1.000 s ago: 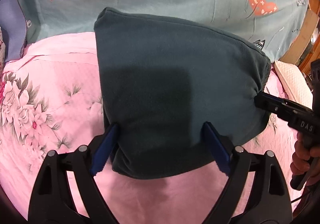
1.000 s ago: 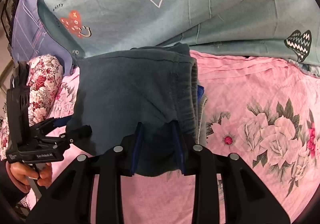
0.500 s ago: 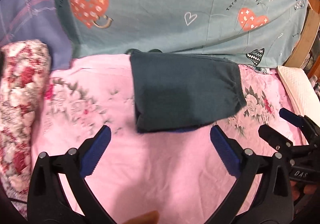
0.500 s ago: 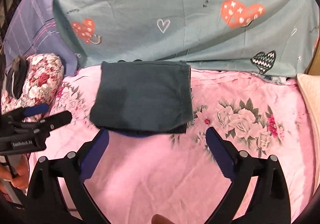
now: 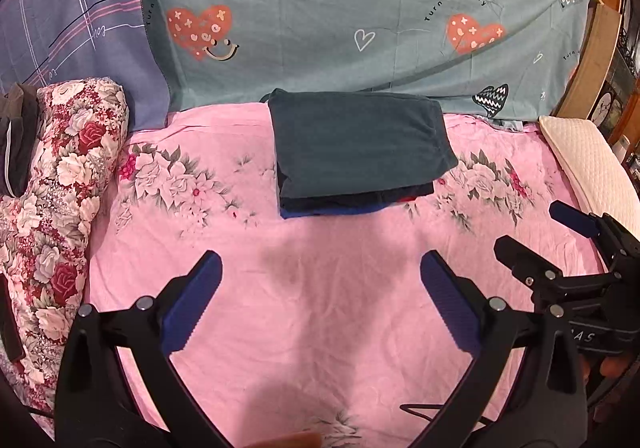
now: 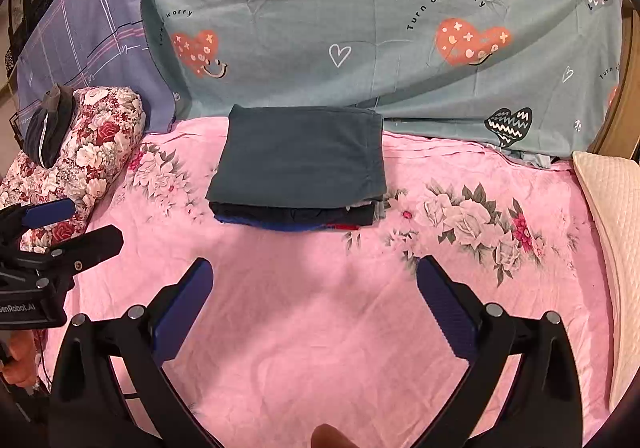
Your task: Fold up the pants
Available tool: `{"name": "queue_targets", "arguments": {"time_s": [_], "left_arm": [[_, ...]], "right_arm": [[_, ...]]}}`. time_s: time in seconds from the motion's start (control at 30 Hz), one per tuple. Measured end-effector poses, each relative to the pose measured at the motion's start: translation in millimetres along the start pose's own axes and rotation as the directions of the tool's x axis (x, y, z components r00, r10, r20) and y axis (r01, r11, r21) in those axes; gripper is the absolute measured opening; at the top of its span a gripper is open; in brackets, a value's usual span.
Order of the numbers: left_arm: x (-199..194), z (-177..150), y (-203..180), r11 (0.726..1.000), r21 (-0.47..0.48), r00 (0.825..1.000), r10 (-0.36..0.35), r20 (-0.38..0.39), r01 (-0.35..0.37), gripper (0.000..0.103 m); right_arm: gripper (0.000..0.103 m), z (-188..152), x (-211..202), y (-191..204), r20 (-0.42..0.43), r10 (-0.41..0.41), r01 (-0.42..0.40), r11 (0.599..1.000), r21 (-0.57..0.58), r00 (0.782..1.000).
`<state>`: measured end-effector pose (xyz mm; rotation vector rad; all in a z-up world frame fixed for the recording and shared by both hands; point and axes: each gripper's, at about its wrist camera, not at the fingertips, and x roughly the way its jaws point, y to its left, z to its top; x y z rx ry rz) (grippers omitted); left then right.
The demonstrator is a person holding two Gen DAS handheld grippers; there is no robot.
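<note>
The dark teal pants [image 5: 356,144] lie folded into a flat rectangle on top of a small stack of folded clothes at the far side of the pink floral sheet [image 5: 320,308]. They also show in the right wrist view [image 6: 300,156]. My left gripper [image 5: 320,288] is open and empty, well back from the stack. My right gripper [image 6: 314,288] is open and empty too, also clear of the stack. Each gripper shows in the other's view: the right one [image 5: 532,228] at the right edge, the left one [image 6: 70,224] at the left edge.
A teal heart-print quilt [image 5: 360,20] rises behind the stack. A red floral pillow [image 5: 60,176] with a dark garment [image 6: 48,128] on it lies at the left. A cream pillow [image 5: 588,164] lies at the right, by a wooden bed frame [image 5: 596,60].
Both grippers have let go of the folded pants and pulled back toward me. The pants now rest on the stack. Both grippers' jaws have opened wide.
</note>
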<state>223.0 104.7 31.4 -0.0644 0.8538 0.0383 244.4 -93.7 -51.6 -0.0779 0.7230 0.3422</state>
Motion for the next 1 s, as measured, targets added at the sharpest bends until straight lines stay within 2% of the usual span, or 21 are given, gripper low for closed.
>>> {"name": "queue_targets", "arguments": {"time_s": [0.43,1.0], "left_arm": [[-9,-9,-10,1.0,0.012,1.0,-0.02,0.001,0.02,0.101],[-7,-8,-9,1.0,0.013,1.0,-0.022,-0.008,0.022,0.101]], "right_arm": [[0.102,-7,-17,2,0.008,-0.005,0.005,1.0,0.005,1.0],[0.102,-7,-18,1,0.008,-0.002,0.002,1.0,0.01,1.0]]}}
